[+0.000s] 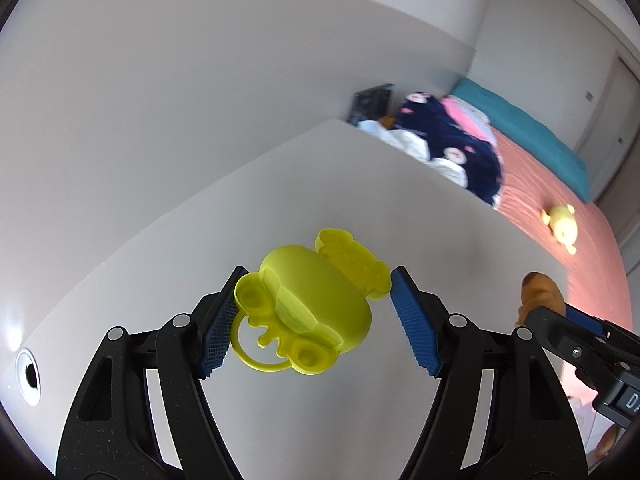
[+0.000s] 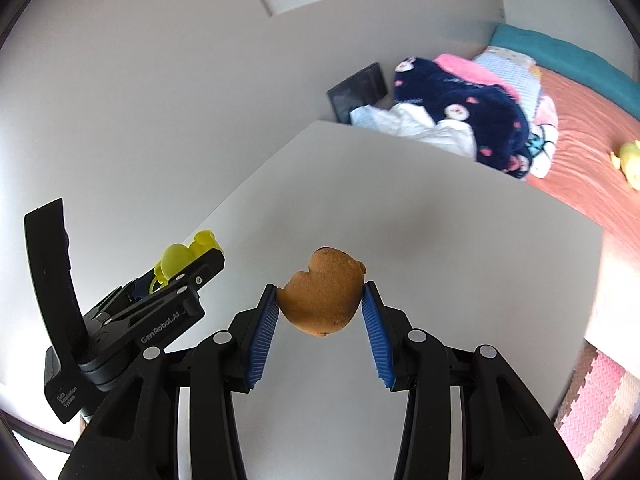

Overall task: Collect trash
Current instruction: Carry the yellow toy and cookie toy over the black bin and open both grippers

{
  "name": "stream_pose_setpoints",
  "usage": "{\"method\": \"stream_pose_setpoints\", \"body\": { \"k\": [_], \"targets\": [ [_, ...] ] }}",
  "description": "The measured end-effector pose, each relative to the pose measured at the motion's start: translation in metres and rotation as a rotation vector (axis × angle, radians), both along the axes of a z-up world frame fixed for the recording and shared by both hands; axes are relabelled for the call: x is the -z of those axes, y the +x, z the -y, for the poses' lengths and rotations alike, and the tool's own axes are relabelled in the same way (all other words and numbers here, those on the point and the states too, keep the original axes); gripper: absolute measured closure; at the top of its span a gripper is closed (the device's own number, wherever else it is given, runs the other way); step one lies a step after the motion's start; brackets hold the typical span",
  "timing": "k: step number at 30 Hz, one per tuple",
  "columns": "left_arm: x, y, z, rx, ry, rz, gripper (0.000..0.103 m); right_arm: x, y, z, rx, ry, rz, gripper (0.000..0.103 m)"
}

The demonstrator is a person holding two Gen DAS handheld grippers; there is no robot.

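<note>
The yellow toy (image 1: 316, 300), seen at lower centre of the left wrist view above the white tabletop (image 1: 400, 208), is held crosswise in the left gripper (image 1: 314, 320): one blue finger (image 1: 218, 332) is pressed on its ear and the other meets the far ear. It is judged light, stiff moulded plastic, smooth and likely slippery; the thin loop and ears look the weakest parts, so the rounded body would be the safer hold. It is lime yellow, frog-like, with round eye cups.

The brown toy (image 2: 322, 294), at lower centre of the right wrist view, is clamped at its flanks by the right gripper (image 2: 322, 320). It is judged light, matte and perhaps slightly soft. It is orange-brown, rounded, with a small ear.
</note>
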State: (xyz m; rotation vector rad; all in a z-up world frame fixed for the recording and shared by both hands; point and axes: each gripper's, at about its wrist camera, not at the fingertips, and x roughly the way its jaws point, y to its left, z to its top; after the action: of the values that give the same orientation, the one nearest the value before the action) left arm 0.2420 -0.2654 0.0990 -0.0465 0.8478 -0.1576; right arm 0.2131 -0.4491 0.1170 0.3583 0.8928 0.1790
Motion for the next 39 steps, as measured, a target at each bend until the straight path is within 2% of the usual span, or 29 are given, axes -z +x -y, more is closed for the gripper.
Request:
{"method": "stream_pose_setpoints", "body": {
  "k": [8,16,19,25,31,36,37,38,39],
  "targets": [
    [-0.019,-0.053,0.074,0.137,0.017,0.023,0.033,-0.009,-0.071,0.074,0.113,0.035,0.024,0.058],
    [-0.012,-0.114,0.175,0.349,0.071,0.019,0.033,0.000,-0.154,0.167,0.280,0.038,0.027,0.058],
    [-0.001,-0.140,0.221,0.447,0.096,0.014,0.033,0.013,-0.182,0.200,0.344,0.036,0.008,0.058],
    [0.028,-0.175,0.289,0.582,0.134,-0.028,0.032,0.044,-0.220,0.252,0.454,0.024,-0.049,0.058],
    [0.066,-0.197,0.334,0.684,0.188,-0.080,0.032,0.075,-0.243,0.285,0.513,0.014,-0.100,0.058],
    [0.103,-0.198,0.367,0.743,0.249,-0.154,0.031,0.102,-0.242,0.312,0.556,-0.002,-0.174,0.057],
    [0.108,-0.200,0.373,0.754,0.265,-0.168,0.025,0.106,-0.240,0.317,0.569,-0.020,-0.205,0.051],
    [0.114,-0.198,0.379,0.754,0.295,-0.171,0.006,0.109,-0.239,0.321,0.588,-0.034,-0.224,0.043],
    [0.115,-0.199,0.381,0.747,0.315,-0.150,0.006,0.112,-0.239,0.326,0.618,-0.043,-0.233,0.031]
  ]
}}
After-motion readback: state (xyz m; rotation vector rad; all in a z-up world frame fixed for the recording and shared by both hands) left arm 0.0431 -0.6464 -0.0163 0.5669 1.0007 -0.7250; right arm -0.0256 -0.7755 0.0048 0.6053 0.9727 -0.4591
